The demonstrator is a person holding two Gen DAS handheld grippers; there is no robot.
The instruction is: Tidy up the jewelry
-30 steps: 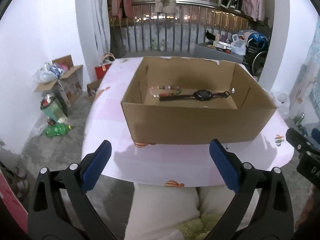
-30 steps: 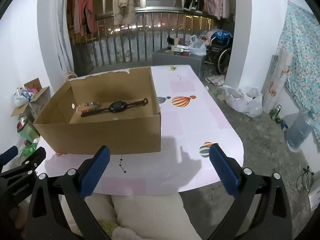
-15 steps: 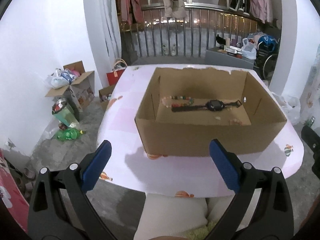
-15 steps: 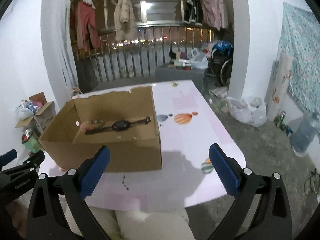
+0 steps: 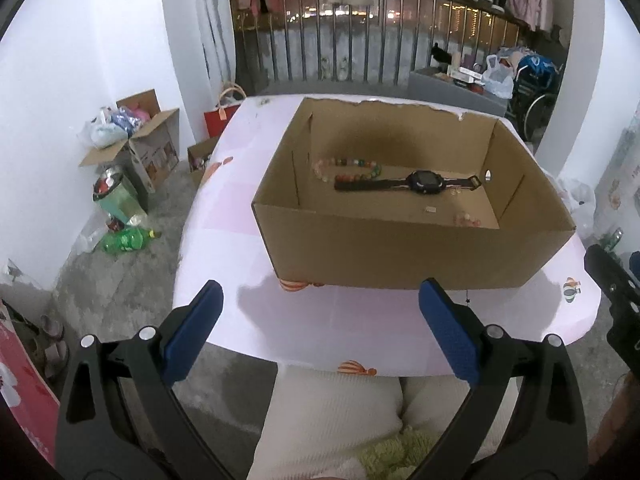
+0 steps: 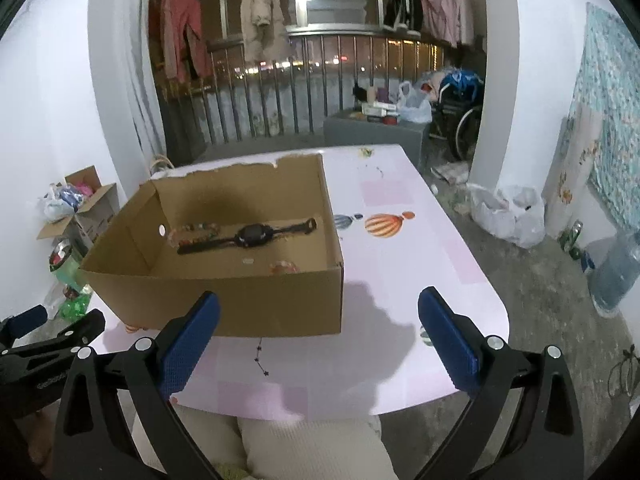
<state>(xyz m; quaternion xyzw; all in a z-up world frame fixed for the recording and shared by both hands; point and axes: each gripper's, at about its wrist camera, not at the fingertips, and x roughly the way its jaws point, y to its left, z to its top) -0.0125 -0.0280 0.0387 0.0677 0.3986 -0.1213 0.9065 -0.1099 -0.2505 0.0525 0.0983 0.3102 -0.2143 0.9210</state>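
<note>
Hand-held grippers (image 5: pixel 320 330) higher above box (image 5: pixel 400 252)

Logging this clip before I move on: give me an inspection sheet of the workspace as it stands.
Surface: pink table with balloon prints, mostly bare.
Job's things: open cardboard box holding a black watch, a bead bracelet beside its strap, and a small pinkish piece near the front wall.
Clutter: nothing seen on the table beyond the box.
Grippers: left claw and right claw both open, empty, short of the box.
Cables: nothing seen.
Surroundings: floor boxes, bottles, bags, hanging clothes, railing.
</note>
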